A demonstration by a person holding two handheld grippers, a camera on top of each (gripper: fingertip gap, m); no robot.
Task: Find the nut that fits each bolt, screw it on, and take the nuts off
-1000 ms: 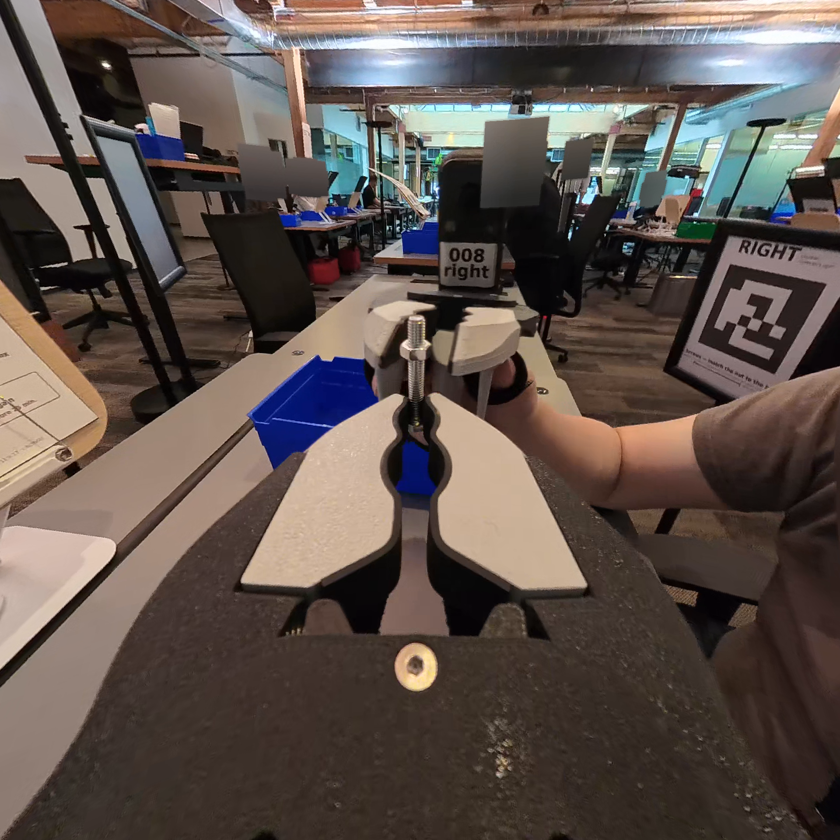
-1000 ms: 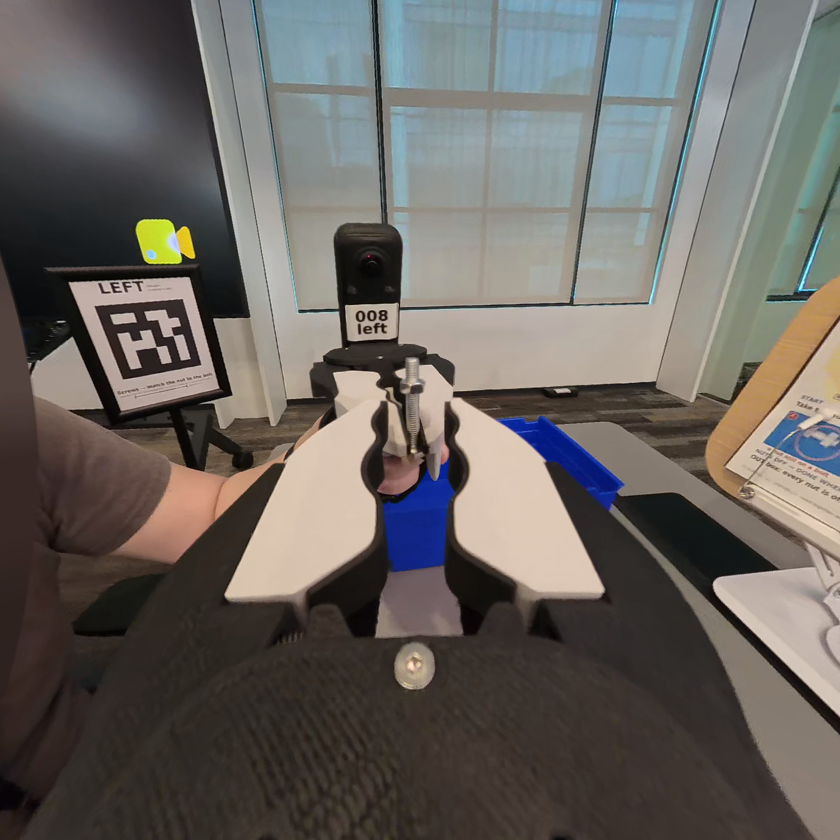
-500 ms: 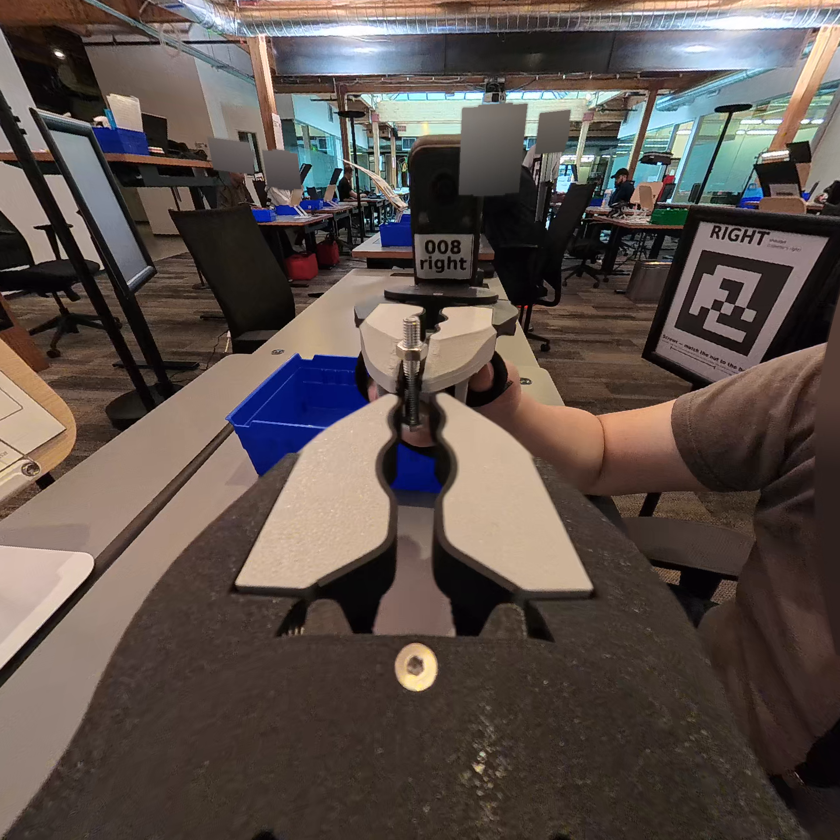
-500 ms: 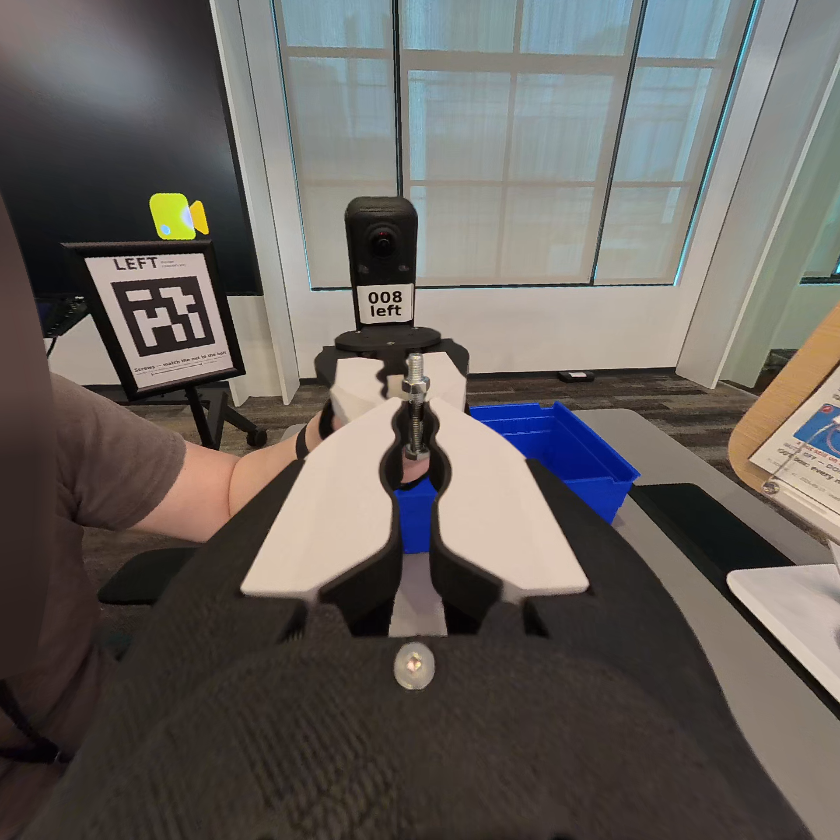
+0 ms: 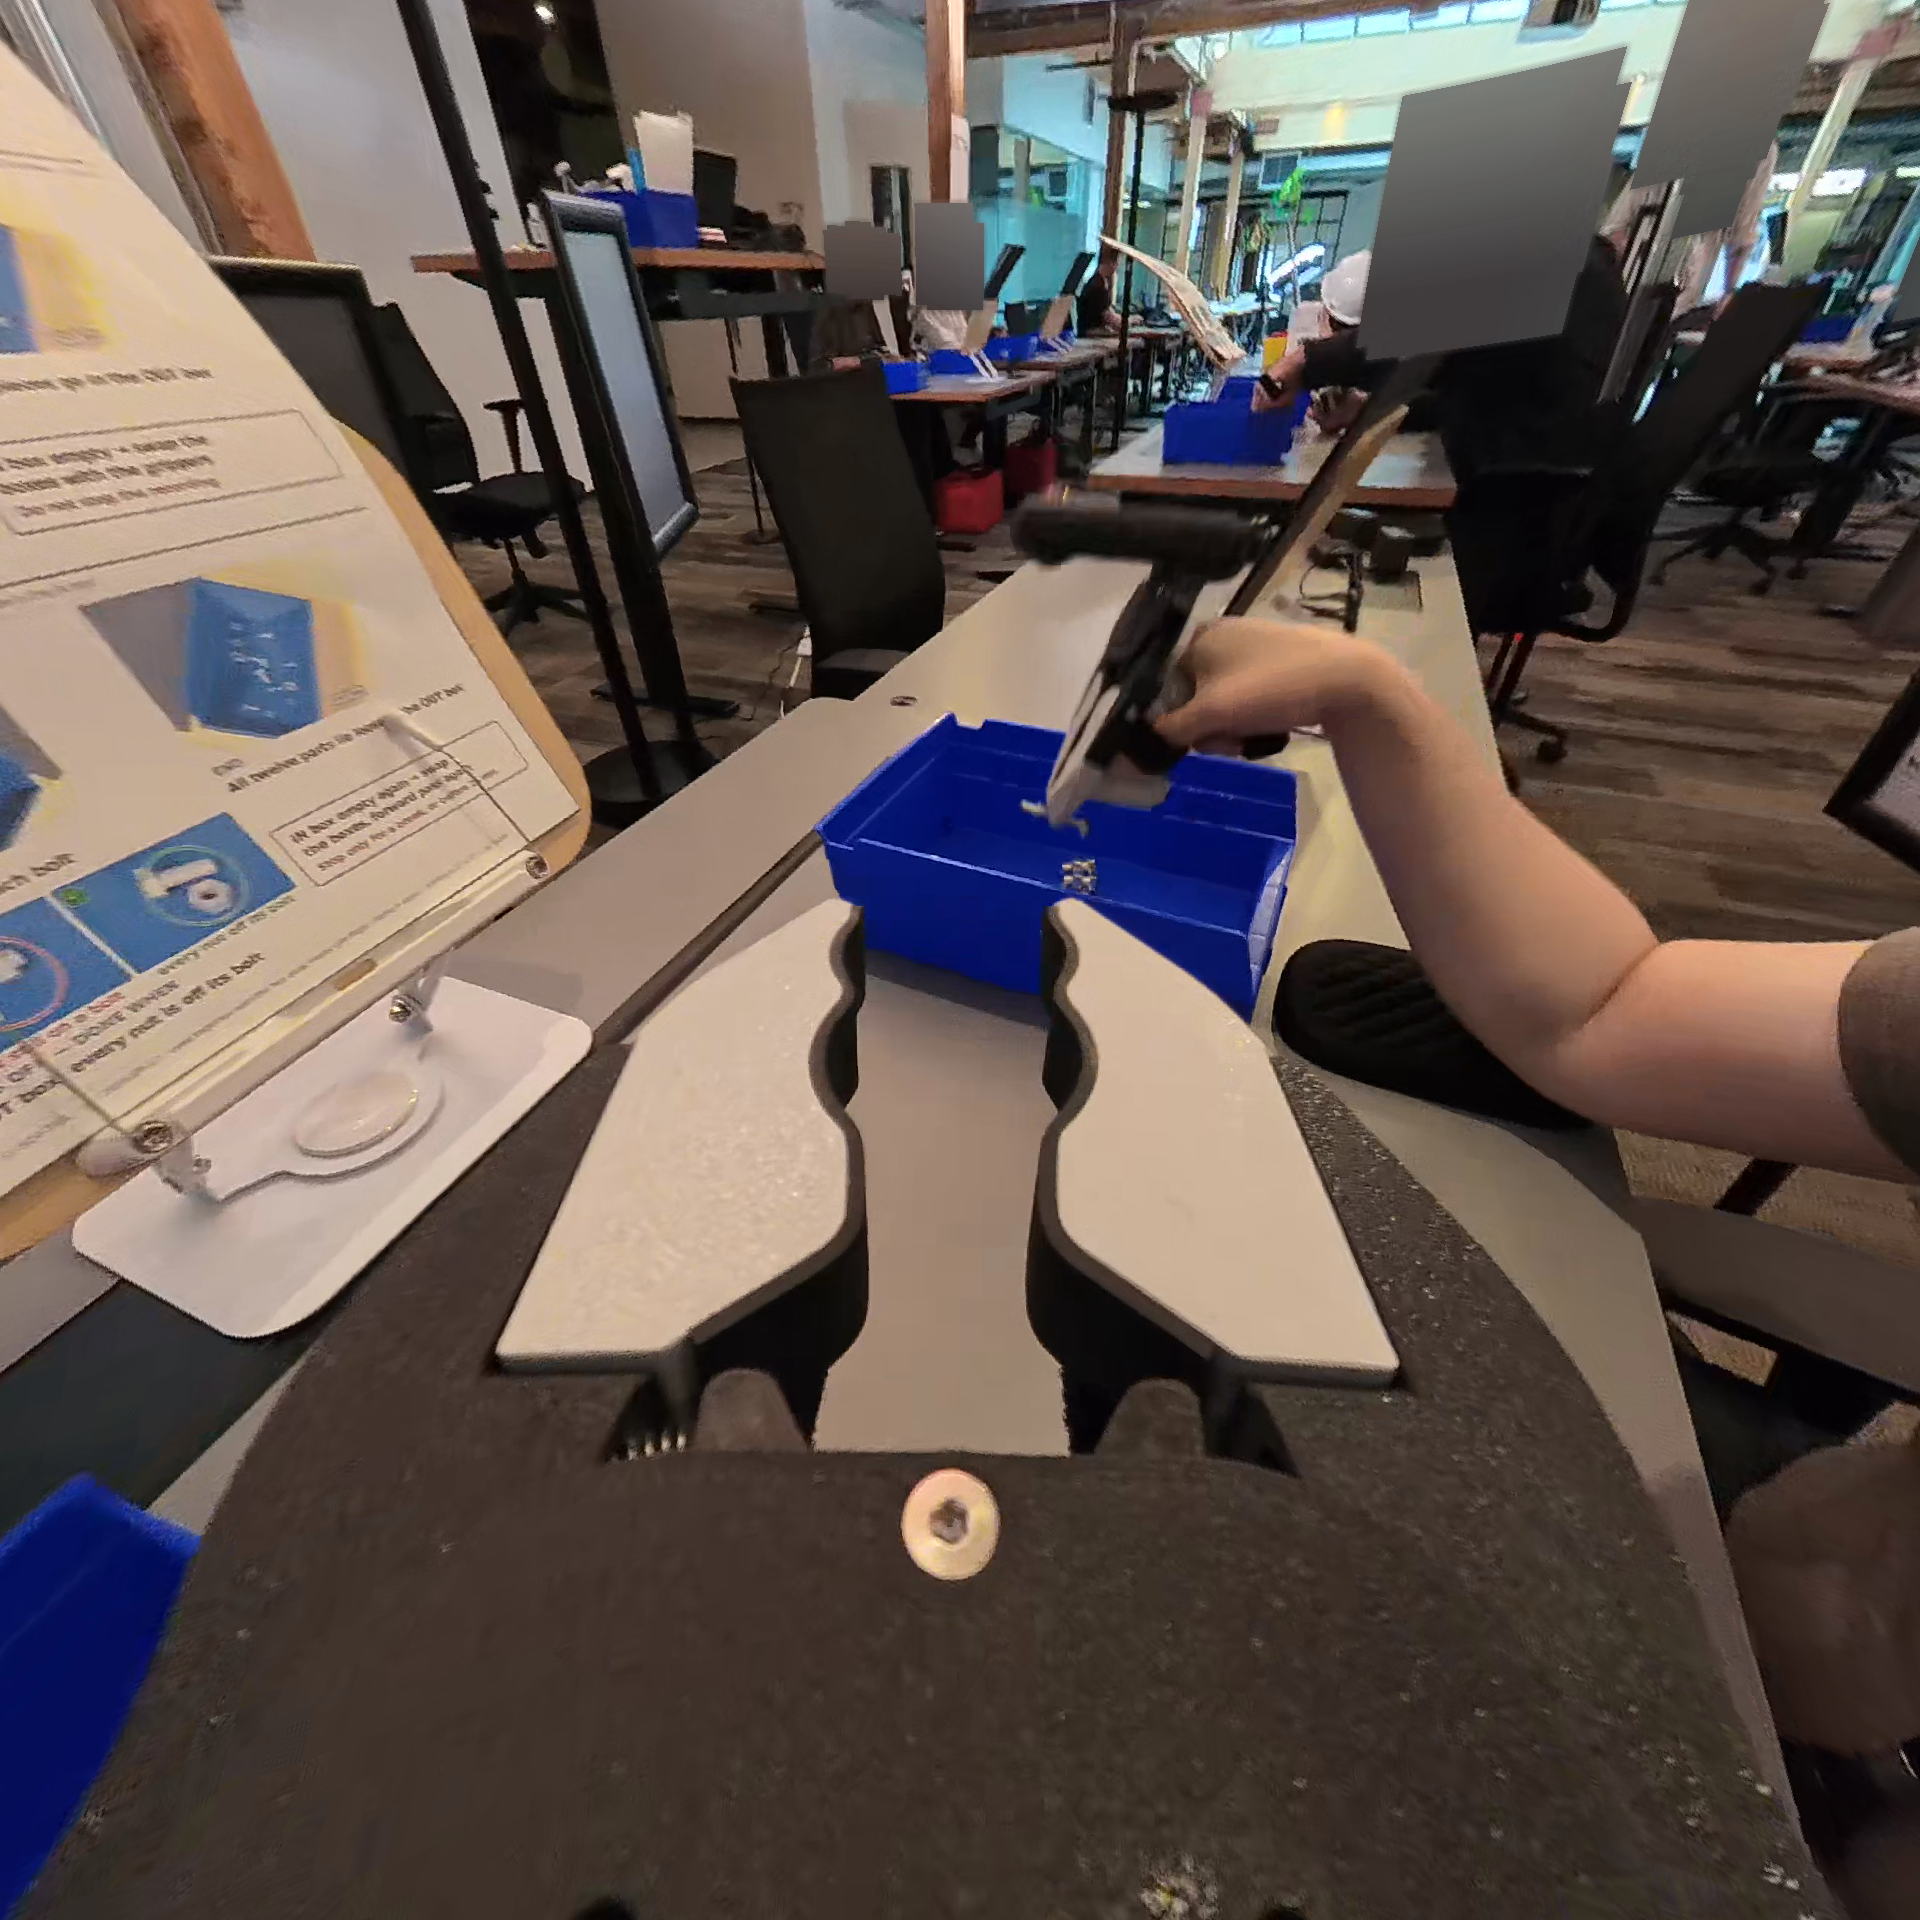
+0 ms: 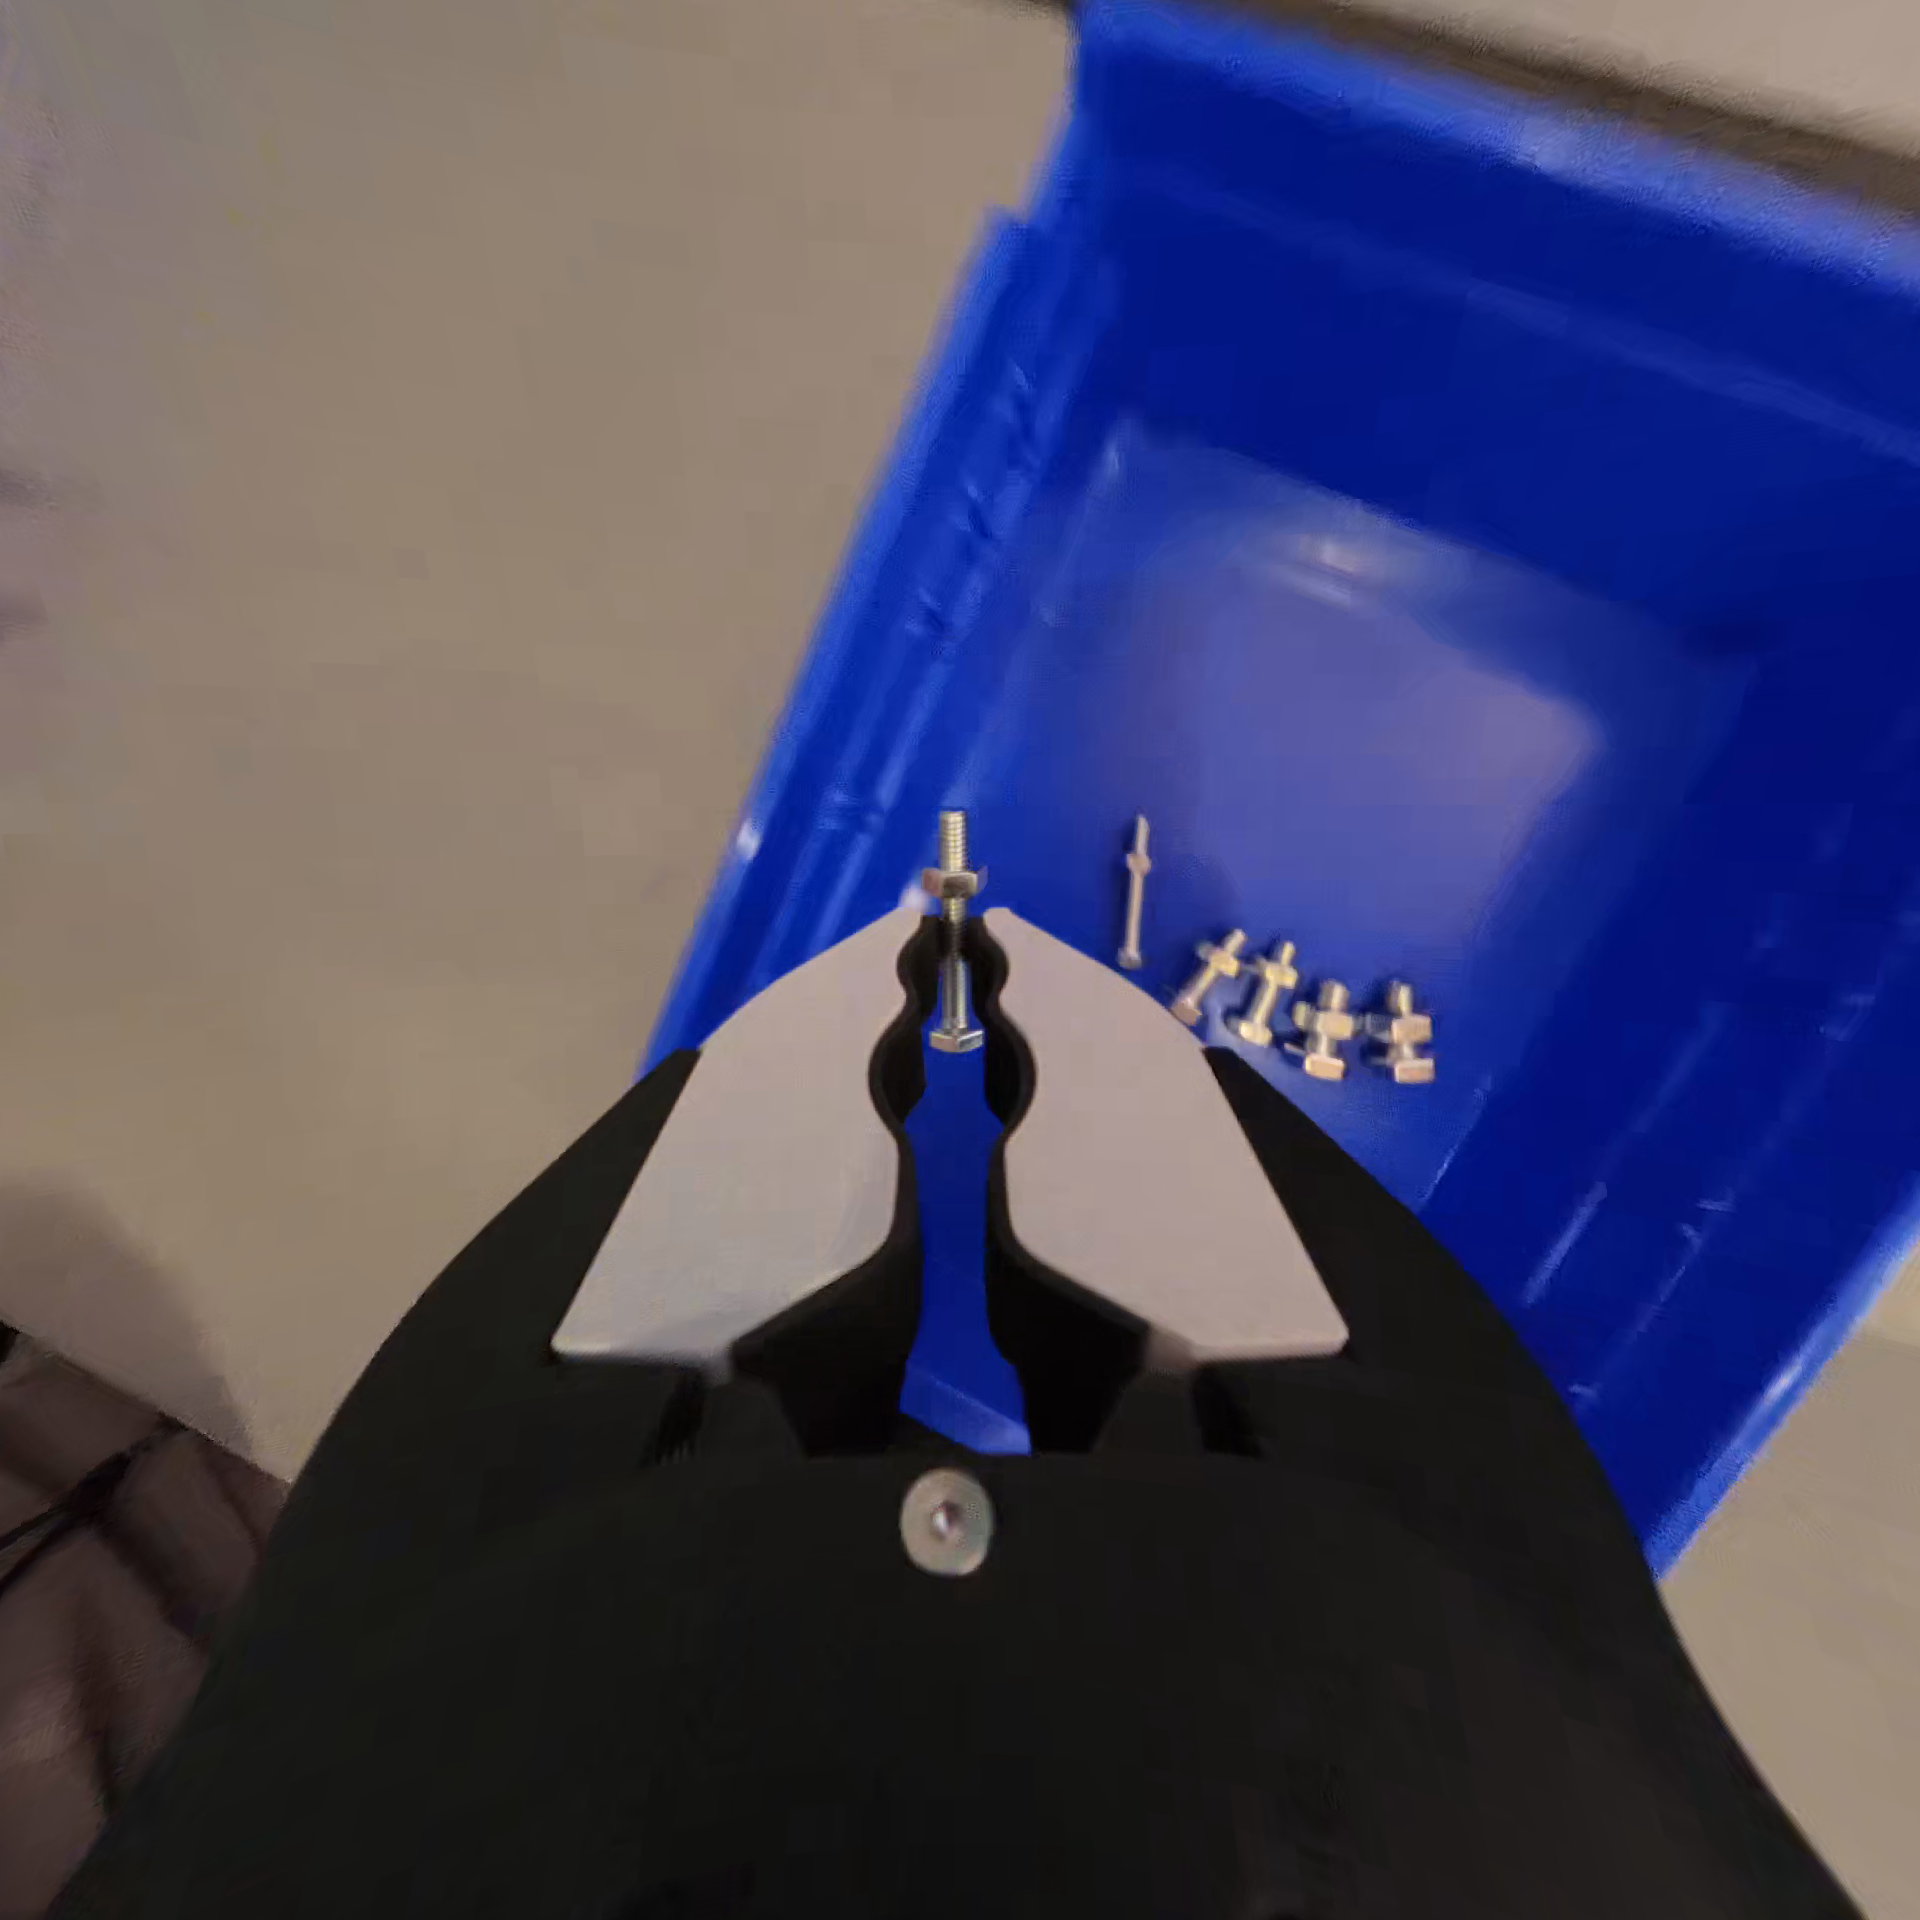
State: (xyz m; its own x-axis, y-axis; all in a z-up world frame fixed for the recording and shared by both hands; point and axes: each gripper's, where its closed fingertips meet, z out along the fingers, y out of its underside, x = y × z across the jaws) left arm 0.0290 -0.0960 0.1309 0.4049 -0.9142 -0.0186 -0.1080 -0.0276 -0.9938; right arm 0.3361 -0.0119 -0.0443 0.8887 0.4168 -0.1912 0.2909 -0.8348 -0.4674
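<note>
Two tongs, two different jobs right now. Your right gripper (image 6: 951, 914) is pinching a bolt (image 6: 953, 940) by its shank, tips closed down to the thread, head tucked back in the scalloped gap and the threaded end poking out toward 12 o'clock. A nut (image 6: 951, 883) is sitting on the bolt just past the tips, so the pair looks assembled. You are tilting this gripper nose-down over the near-left corner of the blue bin (image 6: 1558, 343), probably so the bolt can drop inside rather than on the table (image 6: 416, 468).

Inside the bin, at about 2 o'clock from the tips, five more bolts (image 6: 1320, 1023) are lying in a loose row, each apparently with a nut on it; the thin one at the left end is too small to be sure of. That grouping suggests you are collecting finished pairs there.

Your left gripper (image 5: 951, 925) is holding nothing, fingers (image 5: 717, 1132) spread wide with bare table showing between them. You are keeping it low and back at the bin's near side, clear of the right gripper. An instruction board (image 5: 208, 644) is standing at 10 o'clock from it, and a second blue bin's corner (image 5: 62, 1621) is showing at 8 o'clock.
</note>
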